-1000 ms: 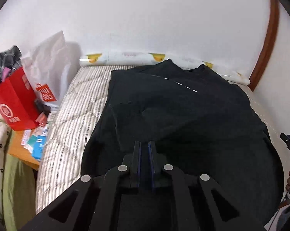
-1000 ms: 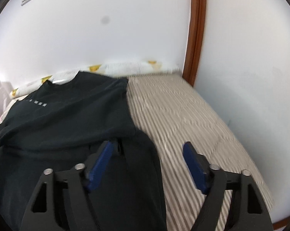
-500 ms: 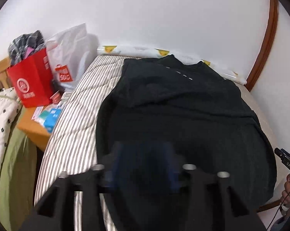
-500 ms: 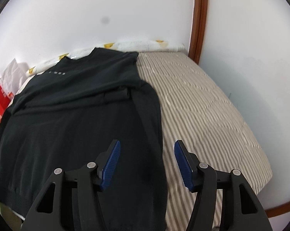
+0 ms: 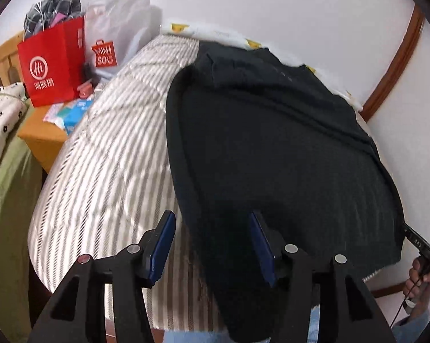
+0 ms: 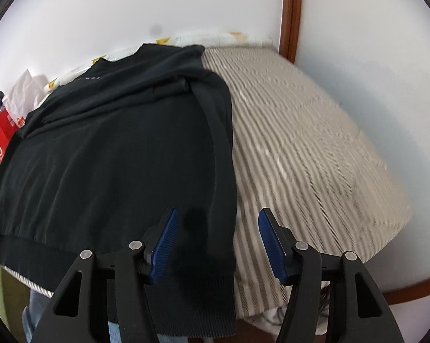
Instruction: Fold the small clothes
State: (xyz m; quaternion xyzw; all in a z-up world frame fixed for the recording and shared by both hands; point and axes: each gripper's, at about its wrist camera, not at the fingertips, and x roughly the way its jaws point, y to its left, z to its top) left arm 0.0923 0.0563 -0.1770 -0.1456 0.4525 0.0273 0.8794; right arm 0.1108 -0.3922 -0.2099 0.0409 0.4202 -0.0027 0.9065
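Observation:
A black long-sleeved top [image 5: 272,148] lies flat on the striped mattress [image 5: 109,154], collar towards the wall, both sleeves folded in over the body, hem hanging over the near edge. My left gripper [image 5: 212,240] is open and empty above the hem's left corner. My right gripper [image 6: 217,240] is open and empty above the hem's right corner of the top [image 6: 123,148]. The right gripper's handle and the hand on it show at the right edge of the left wrist view [image 5: 423,248].
A red paper bag [image 5: 52,63] and a white Miniso bag [image 5: 115,28] stand on a wooden bedside stand [image 5: 40,137] left of the bed. A white wall runs behind the bed. A brown wooden trim [image 6: 289,14] rises at the corner. The mattress [image 6: 315,143] lies bare right of the top.
My left gripper opened and let go of the top. Both grippers drew back towards the near edge of the bed, over the hem.

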